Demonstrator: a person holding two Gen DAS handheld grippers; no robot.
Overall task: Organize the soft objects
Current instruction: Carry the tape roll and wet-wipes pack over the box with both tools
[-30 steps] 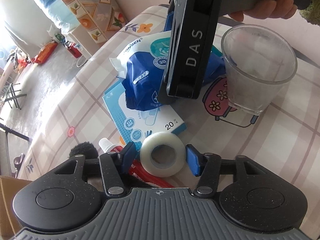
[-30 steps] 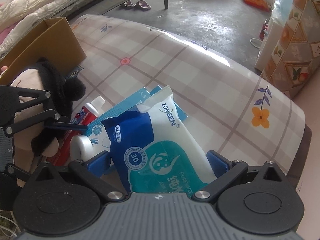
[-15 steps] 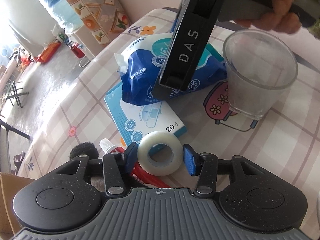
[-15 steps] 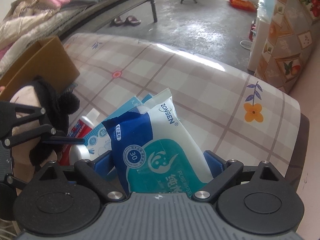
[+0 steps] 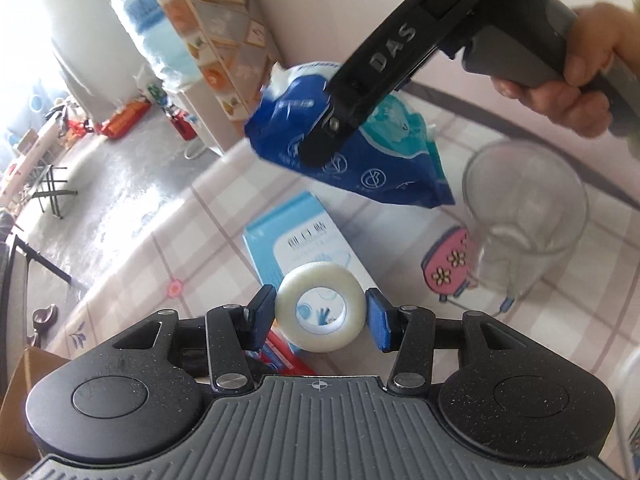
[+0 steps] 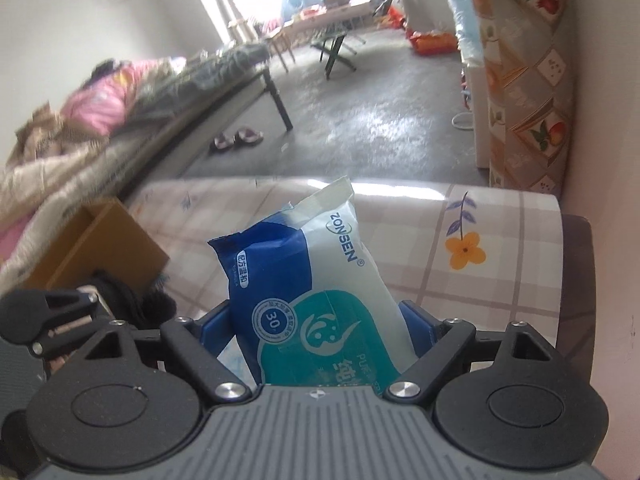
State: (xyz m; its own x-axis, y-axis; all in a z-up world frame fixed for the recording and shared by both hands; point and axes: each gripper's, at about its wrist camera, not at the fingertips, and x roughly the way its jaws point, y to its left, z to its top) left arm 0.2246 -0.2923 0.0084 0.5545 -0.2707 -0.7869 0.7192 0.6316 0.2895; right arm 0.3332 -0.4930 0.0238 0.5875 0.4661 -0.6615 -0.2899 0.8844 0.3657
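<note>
Above the table [image 5: 224,216], clear of its checked cloth, the right gripper [image 6: 320,332] holds the wipes pack [image 6: 316,288], its blue fingers [image 6: 212,320] pressed against the pack's two sides. In the left wrist view the same pack [image 5: 384,160] hangs in the air under the black gripper body, over the far part of the table, with the person's hand [image 5: 580,80] on the handle at the upper right.

The left gripper [image 5: 320,312] has a white tape roll [image 5: 320,306] between its blue pads [image 5: 378,318]; both pads touch the roll's rim, so it is clamped at a narrow width. The roll sits over the near end of a blue box [image 5: 296,232] lying flat on the cloth. A clear cup [image 5: 524,216] stands to the right of the box, beside a pink print on the cloth.

In the right wrist view a cardboard box [image 6: 100,248] sits at the table's left edge, with a dark plush toy [image 6: 132,300] just in front of it.
</note>
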